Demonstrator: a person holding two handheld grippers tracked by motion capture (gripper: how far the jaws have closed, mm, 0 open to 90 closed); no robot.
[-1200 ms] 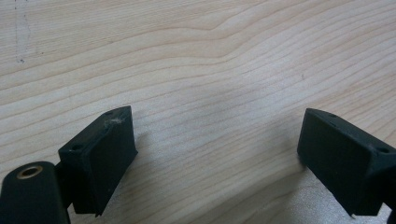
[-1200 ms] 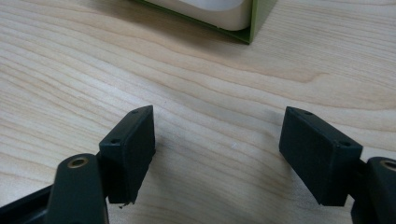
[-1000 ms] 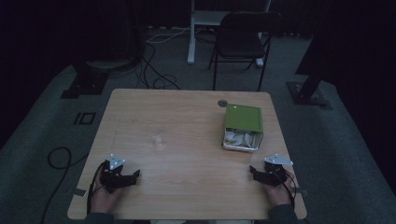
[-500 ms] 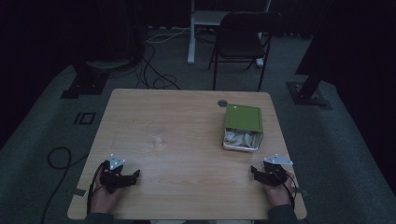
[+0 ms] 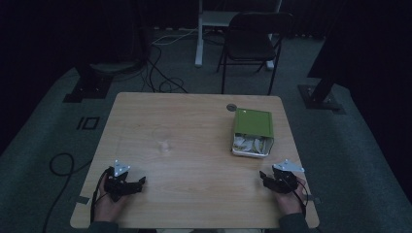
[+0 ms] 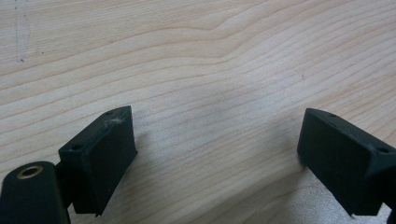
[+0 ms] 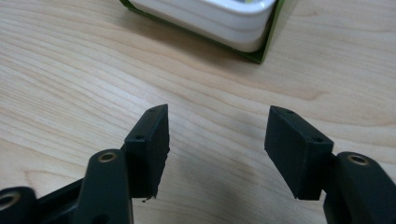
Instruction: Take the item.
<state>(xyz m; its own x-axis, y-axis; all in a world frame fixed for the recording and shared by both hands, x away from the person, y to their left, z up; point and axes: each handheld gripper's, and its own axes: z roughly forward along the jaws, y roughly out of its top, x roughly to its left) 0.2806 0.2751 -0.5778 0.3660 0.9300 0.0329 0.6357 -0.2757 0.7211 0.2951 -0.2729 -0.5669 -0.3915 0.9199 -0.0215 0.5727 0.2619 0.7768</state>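
Observation:
A green box (image 5: 252,125) with a white inner tray (image 7: 219,16) of pale items lies on the right half of the wooden table (image 5: 194,121). Near the middle left stands a clear glass (image 5: 163,139), faint in the dim light. My left gripper (image 5: 137,183) rests open near the front left edge, with bare wood between its jaws (image 6: 215,154). My right gripper (image 5: 265,177) rests open near the front right edge, a short way in front of the box (image 7: 217,135). Neither holds anything.
A small round grommet (image 5: 231,107) sits at the table's far edge by the box. Behind the table stand a dark chair (image 5: 252,43) and a white desk leg (image 5: 199,34). Cables (image 5: 160,77) trail over the floor.

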